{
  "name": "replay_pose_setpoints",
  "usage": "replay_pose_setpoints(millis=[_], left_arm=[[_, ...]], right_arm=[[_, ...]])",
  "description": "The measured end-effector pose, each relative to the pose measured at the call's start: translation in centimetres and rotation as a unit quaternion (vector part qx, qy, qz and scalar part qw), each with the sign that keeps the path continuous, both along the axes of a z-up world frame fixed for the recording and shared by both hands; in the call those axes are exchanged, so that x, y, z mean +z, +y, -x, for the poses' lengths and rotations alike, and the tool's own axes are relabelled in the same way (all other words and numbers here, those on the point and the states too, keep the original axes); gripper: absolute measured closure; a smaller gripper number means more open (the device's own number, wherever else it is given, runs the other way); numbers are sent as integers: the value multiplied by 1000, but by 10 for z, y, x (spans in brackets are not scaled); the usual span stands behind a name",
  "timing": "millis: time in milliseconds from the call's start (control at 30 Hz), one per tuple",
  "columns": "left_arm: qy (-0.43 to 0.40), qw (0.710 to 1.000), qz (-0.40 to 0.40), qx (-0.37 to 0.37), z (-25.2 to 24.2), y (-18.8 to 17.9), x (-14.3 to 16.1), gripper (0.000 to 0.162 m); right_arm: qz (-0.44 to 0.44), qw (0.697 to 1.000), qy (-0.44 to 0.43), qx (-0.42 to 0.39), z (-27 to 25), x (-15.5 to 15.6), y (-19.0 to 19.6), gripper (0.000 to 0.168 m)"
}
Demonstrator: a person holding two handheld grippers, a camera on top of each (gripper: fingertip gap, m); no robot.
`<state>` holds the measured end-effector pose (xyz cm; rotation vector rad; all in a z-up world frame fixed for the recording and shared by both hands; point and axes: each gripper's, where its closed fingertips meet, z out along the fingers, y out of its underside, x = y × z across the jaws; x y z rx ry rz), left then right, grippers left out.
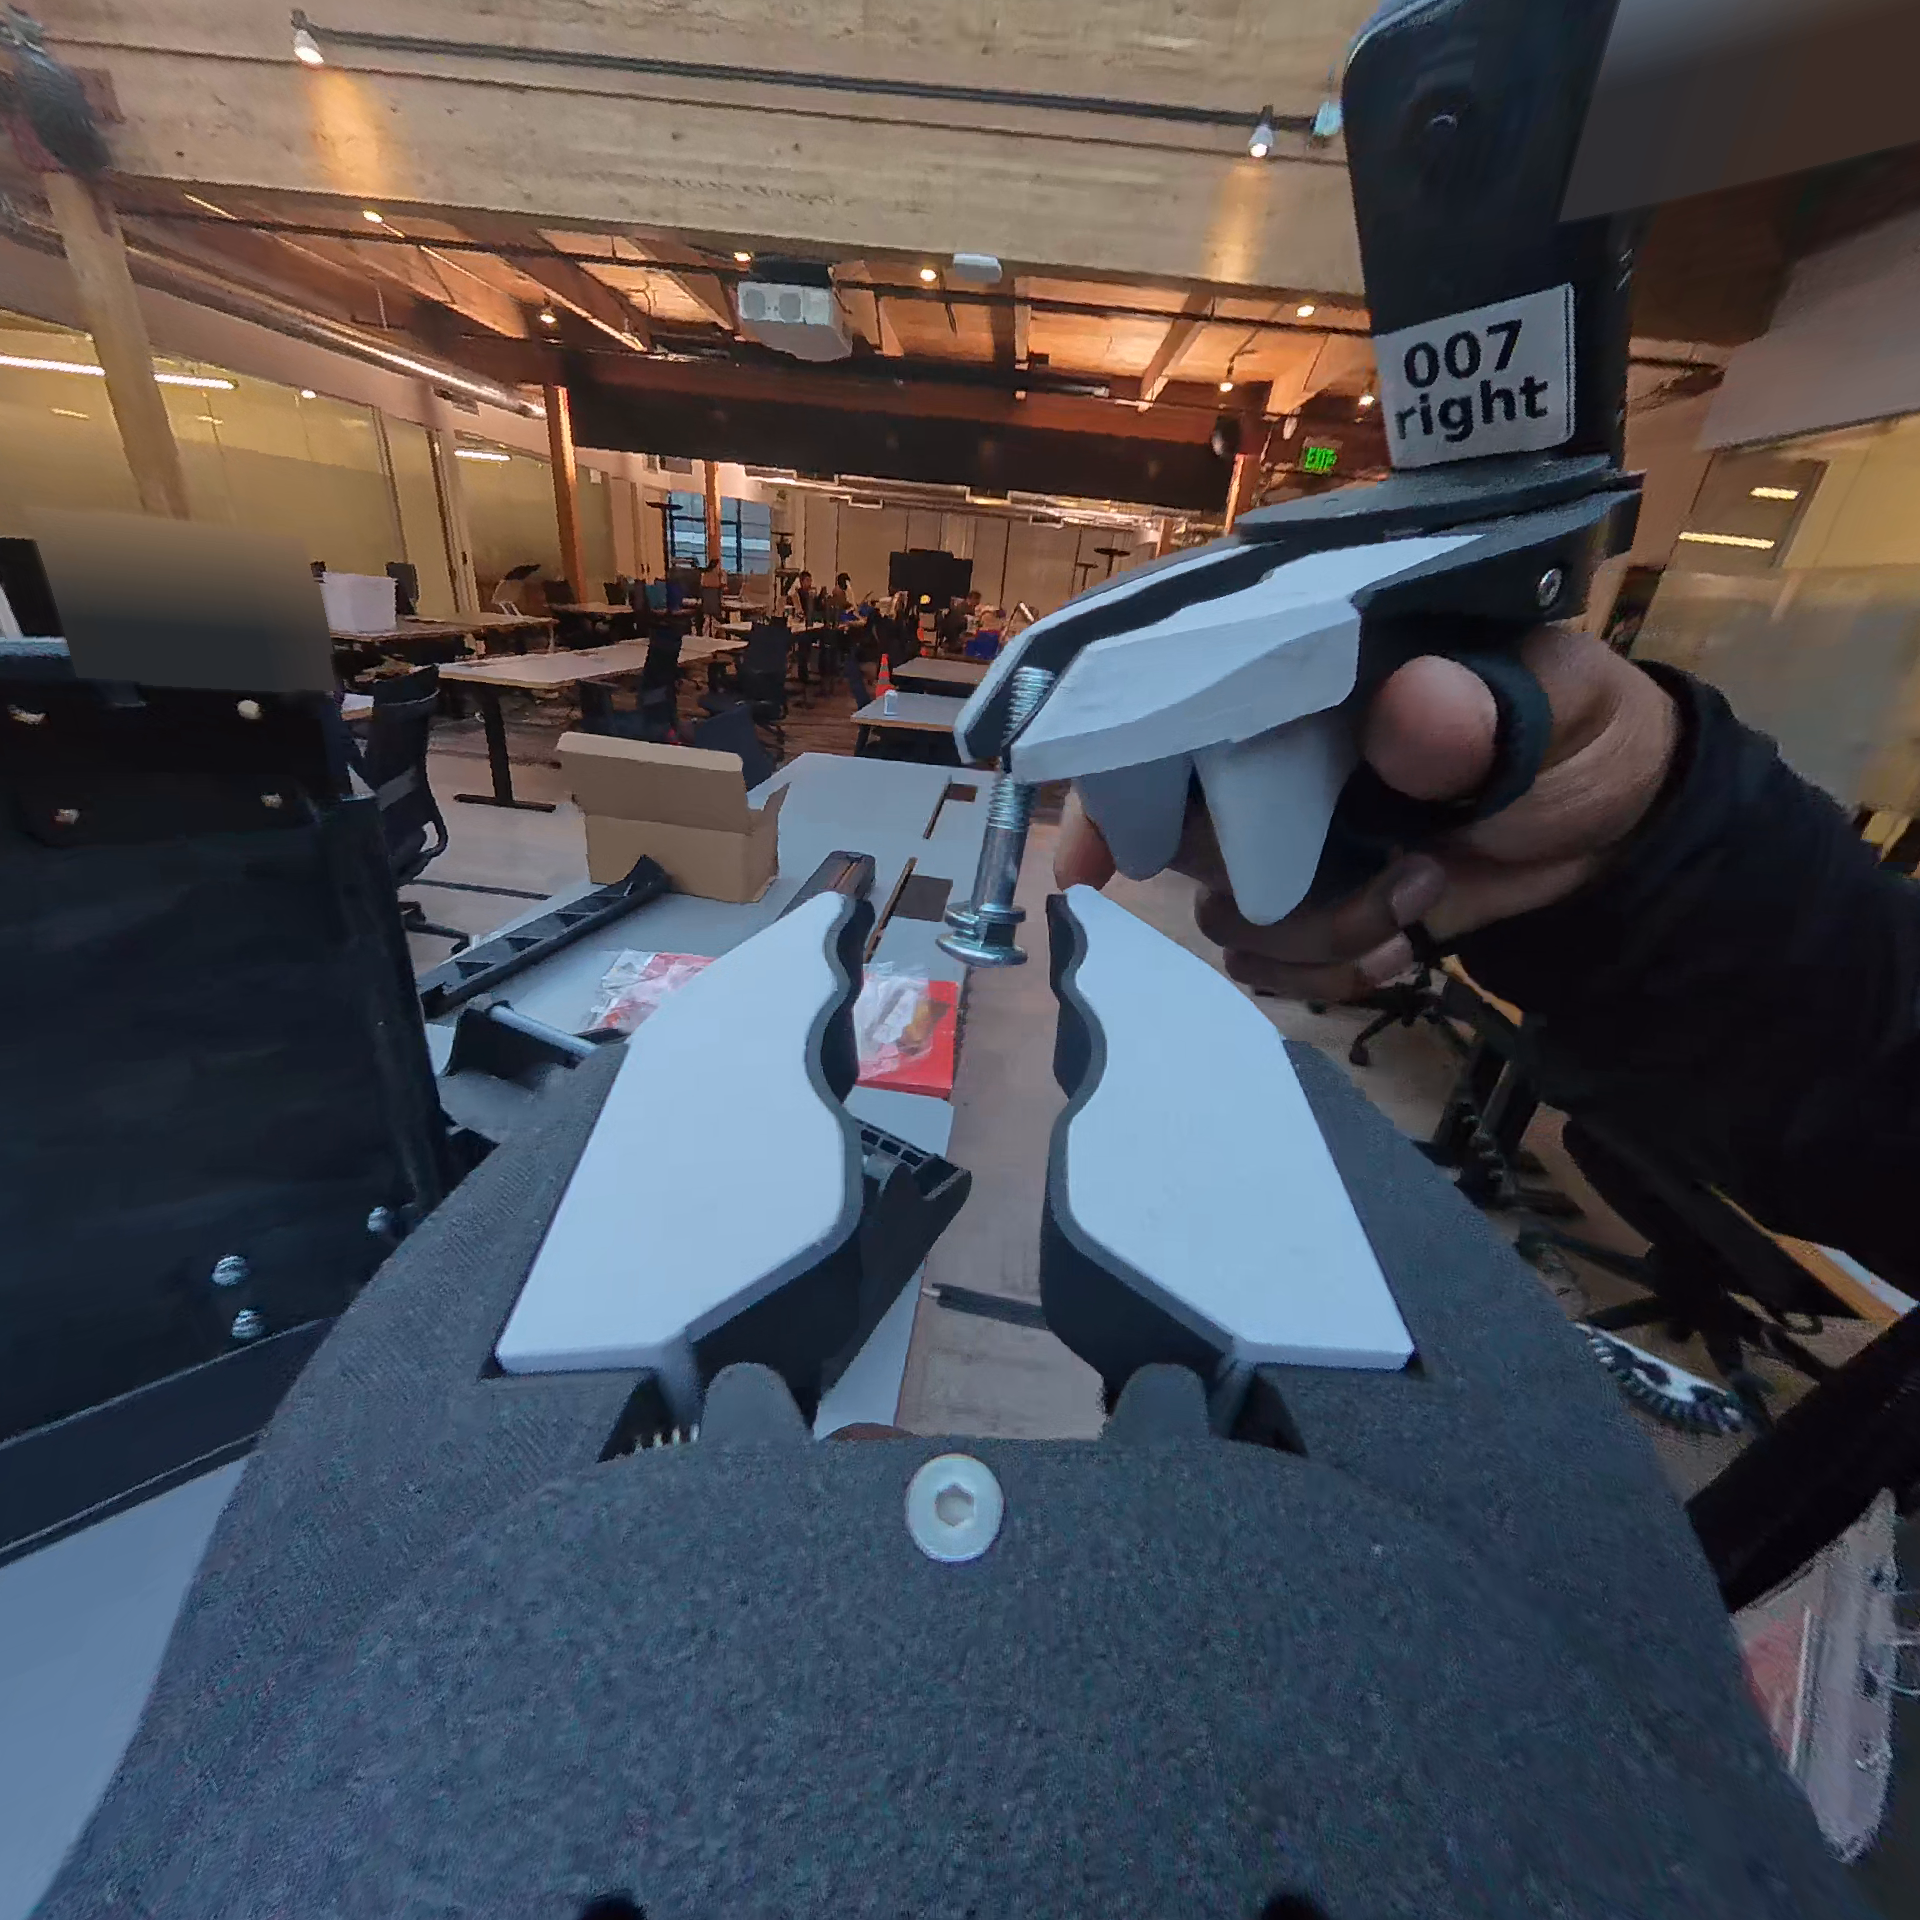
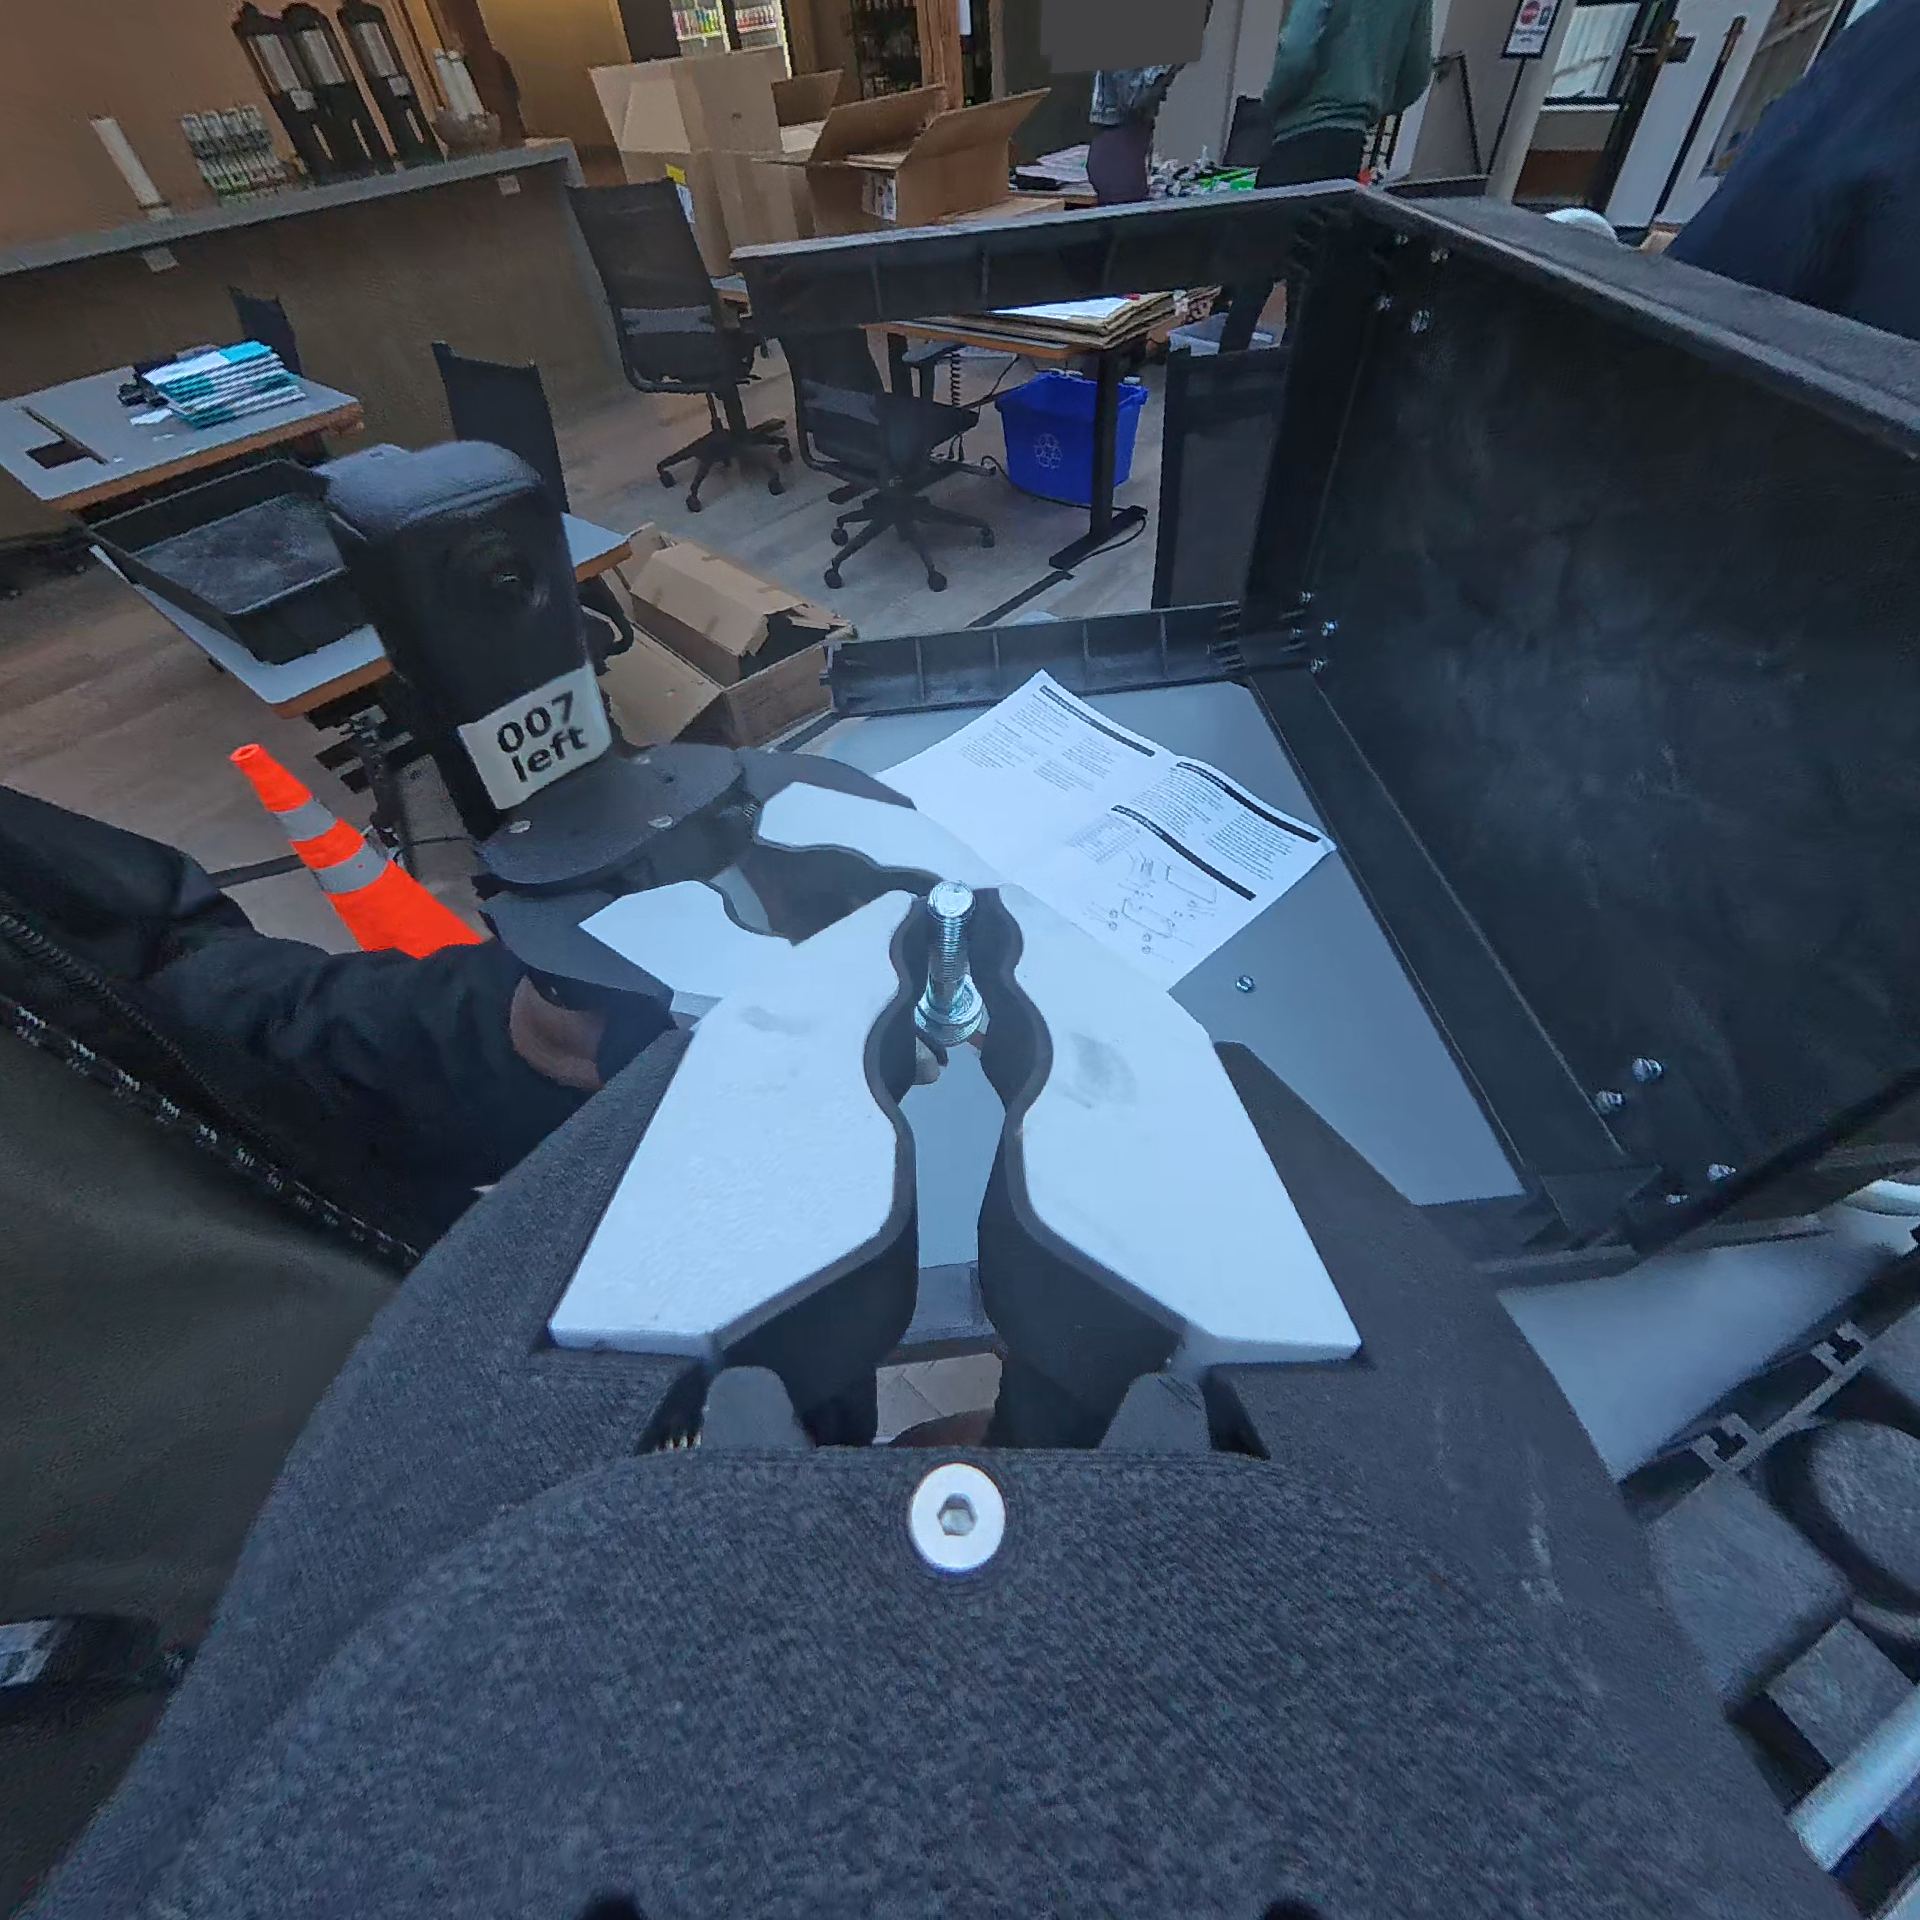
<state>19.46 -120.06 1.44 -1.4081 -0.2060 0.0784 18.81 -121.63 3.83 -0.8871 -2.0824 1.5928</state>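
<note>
The right gripper [image 1: 1013, 717] grasps a silver bolt [image 1: 994, 847] by its thread, standing vertical, head down, between the parted fingers of the released left gripper [image 1: 956, 914].

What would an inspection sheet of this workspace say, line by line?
Surface: grey table, partly bare.
Job's things: silver bolt with a washer, held upright; black panel frame standing on the table, small screws in its edge.
Clutter: printed instruction sheet; red packets; open cardboard box; loose black rail.
Grippers: right gripper has its jaws closed on the bolt; left gripper has its jaws open, the bolt's head between their tips.
Cables: coiled cord on the floor.
Surroundings: open office with desks, chairs, an orange cone, a blue bin, people in the distance.
</note>
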Motion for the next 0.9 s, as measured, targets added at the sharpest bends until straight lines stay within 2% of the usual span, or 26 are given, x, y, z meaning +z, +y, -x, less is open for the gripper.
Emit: replay_pose_setpoints(millis=[600,900], left_arm=[[-44,984,-165,-58,7,-17,17,140],[-78,974,-205,-64,16,-23,16,141]], right_arm=[[74,997,-22,0,14,13,-19,158],[98,995,-29,-2,21,12,-26,158]])
